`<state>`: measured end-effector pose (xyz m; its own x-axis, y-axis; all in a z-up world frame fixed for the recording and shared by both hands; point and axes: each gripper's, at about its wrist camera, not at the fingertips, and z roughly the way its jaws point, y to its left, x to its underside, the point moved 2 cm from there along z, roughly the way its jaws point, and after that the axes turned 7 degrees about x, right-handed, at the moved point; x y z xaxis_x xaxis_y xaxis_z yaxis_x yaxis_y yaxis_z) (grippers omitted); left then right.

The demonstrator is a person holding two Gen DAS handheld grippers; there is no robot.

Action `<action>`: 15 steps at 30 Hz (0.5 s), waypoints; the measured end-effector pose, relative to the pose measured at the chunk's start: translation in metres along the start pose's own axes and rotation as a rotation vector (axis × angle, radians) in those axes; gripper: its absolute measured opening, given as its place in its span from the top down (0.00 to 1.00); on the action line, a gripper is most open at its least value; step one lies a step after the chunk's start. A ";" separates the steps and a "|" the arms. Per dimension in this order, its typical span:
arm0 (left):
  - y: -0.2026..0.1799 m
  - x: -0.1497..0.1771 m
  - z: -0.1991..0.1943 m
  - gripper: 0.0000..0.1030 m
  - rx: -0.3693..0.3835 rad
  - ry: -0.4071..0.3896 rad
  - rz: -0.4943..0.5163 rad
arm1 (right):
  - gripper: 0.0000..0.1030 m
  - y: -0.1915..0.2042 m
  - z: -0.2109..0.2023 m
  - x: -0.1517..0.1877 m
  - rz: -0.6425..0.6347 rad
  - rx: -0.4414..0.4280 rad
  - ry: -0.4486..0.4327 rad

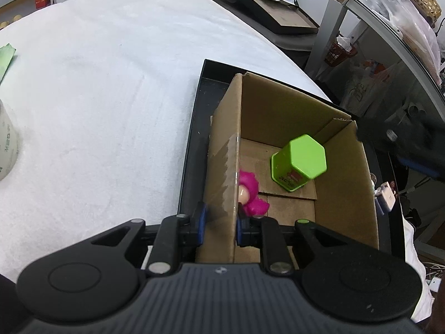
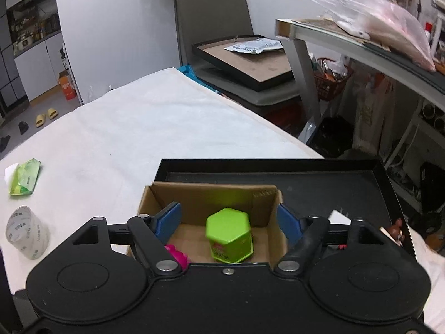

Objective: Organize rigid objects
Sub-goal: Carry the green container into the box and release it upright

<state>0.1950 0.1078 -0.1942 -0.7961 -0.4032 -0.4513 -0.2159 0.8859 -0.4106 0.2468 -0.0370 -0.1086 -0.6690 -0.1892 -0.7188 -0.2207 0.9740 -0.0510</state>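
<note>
Left claw (image 1: pixel 219 226) clamped on cardboard box (image 1: pixel 225 167) wall, right claw (image 2: pixel 229 218) wide above green tin (image 2: pixel 229 233)

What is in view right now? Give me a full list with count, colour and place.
cardboard box: one, brown, open-topped, standing in the tray
tray: one, black, on the white-covered table
hexagonal tin: one, lime green, inside the box
toy figure: one, pink, inside the box by its left wall
tape roll: one, clear, on the table left of the tray
wipes pack: one, green, on the table beyond the tape roll
table cover: one, white
left tongs: shut on the box wall
right tongs: open above the box, nothing between them
</note>
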 end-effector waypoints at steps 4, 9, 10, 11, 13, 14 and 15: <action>-0.004 0.000 -0.001 0.81 -0.014 0.000 0.017 | 0.23 -0.020 -0.008 0.008 0.020 0.008 0.007; -0.010 0.001 -0.001 0.81 -0.045 0.007 0.038 | 0.22 -0.044 -0.016 0.018 0.049 0.020 0.004; -0.011 0.001 -0.002 0.81 -0.054 0.008 0.042 | 0.22 -0.049 -0.017 0.020 0.054 0.021 0.003; -0.013 0.001 -0.002 0.81 -0.067 0.007 0.049 | 0.22 -0.053 -0.018 0.022 0.062 0.025 0.002; -0.017 0.000 -0.003 0.80 -0.090 0.004 0.063 | 0.22 -0.063 -0.019 0.025 0.074 0.028 0.001; -0.018 0.000 -0.003 0.78 -0.097 0.003 0.070 | 0.22 -0.068 -0.019 0.027 0.082 0.030 0.000; -0.020 0.000 -0.004 0.78 -0.103 0.002 0.077 | 0.21 -0.072 -0.019 0.028 0.089 0.033 -0.001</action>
<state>0.1974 0.0910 -0.1831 -0.8135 -0.3324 -0.4772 -0.2108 0.9333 -0.2908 0.2304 -0.1152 -0.1115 -0.6841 -0.1014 -0.7223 -0.1367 0.9906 -0.0096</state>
